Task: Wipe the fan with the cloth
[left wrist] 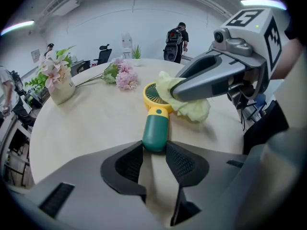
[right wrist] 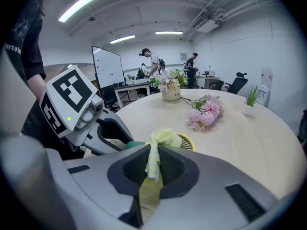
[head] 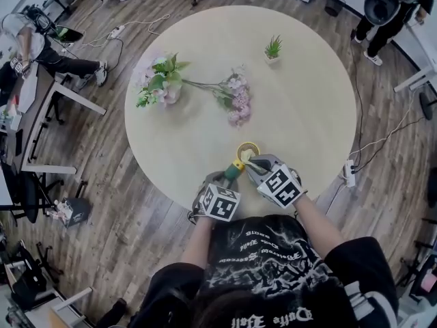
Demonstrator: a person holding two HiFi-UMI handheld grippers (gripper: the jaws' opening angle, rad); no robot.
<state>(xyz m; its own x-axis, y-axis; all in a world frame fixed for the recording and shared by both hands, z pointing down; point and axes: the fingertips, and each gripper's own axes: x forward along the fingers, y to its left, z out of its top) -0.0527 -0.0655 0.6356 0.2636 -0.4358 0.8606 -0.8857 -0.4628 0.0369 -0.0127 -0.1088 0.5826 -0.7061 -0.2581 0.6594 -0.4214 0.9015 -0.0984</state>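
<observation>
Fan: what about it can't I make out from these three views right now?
- Head view: fan too small for detail; cloth and right gripper cover part of its head.
- Left gripper view: cloth hides the right side of the grille.
- Right gripper view: own jaws and cloth block all but a yellow rim arc.

1. The left gripper (head: pixel 229 177) and right gripper (head: pixel 255 164) are crowding the fan (head: pixel 247 149) at the table's (head: pixel 321 121) near edge.
2. Pink flowers (head: pixel 237 102) and a vase (head: pixel 171 93) are blocking the way beyond.
3. Bare table is stretching open to the fan's right, up to a potted plant (head: pixel 273 48).
</observation>
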